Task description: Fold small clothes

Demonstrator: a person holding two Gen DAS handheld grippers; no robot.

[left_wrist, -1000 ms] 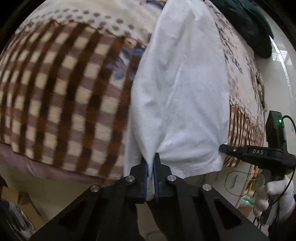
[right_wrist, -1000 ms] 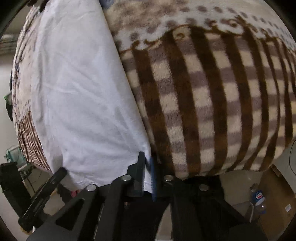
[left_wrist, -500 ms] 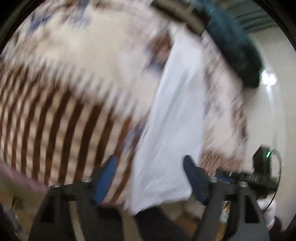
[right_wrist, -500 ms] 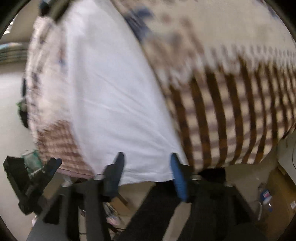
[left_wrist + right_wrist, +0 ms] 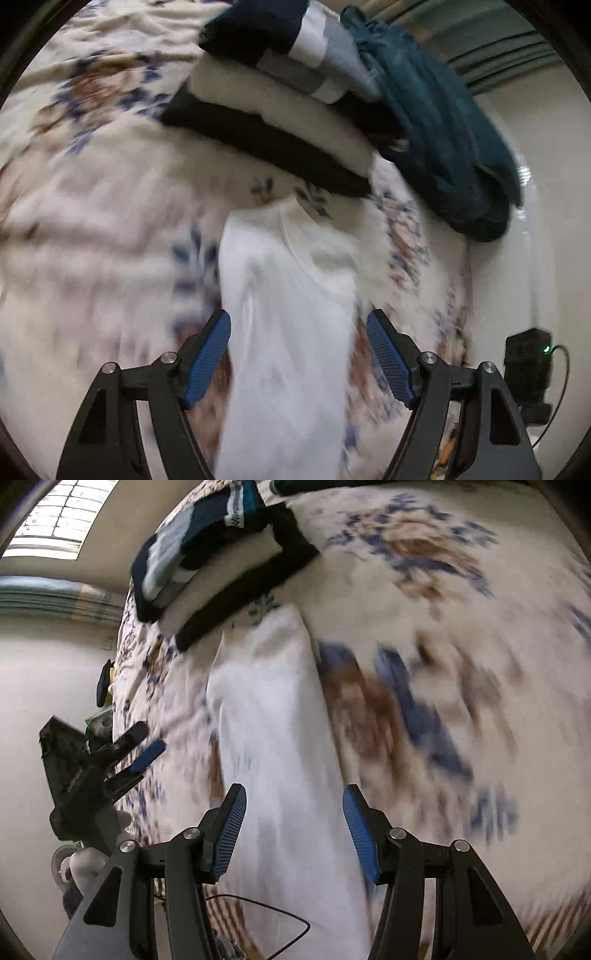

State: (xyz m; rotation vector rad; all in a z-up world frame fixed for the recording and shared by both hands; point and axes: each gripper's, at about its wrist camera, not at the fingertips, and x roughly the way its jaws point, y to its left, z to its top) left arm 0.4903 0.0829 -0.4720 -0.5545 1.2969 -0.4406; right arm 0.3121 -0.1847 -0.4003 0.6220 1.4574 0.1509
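Note:
A white garment (image 5: 288, 332) lies in a long narrow strip on the floral blanket (image 5: 92, 221), collar end toward the far side. My left gripper (image 5: 297, 325) hovers over it with jaws wide and nothing pressed between the blue pads. In the right wrist view the same white garment (image 5: 273, 738) runs under my right gripper (image 5: 293, 797), which is also open and empty. The left gripper (image 5: 142, 757) shows there at the left, beside the strip. Both views are blurred by motion.
A stack of folded clothes (image 5: 277, 110) in black, cream and navy sits just beyond the collar, also seen as the stack (image 5: 221, 554). A crumpled teal garment (image 5: 443, 129) lies to its right. The bed edge and pale floor (image 5: 44, 672) are at the left.
Both grippers were shut on the white garment's hem at the bed's edge. They have let go, opened wide and swept up along the garment toward its collar end.

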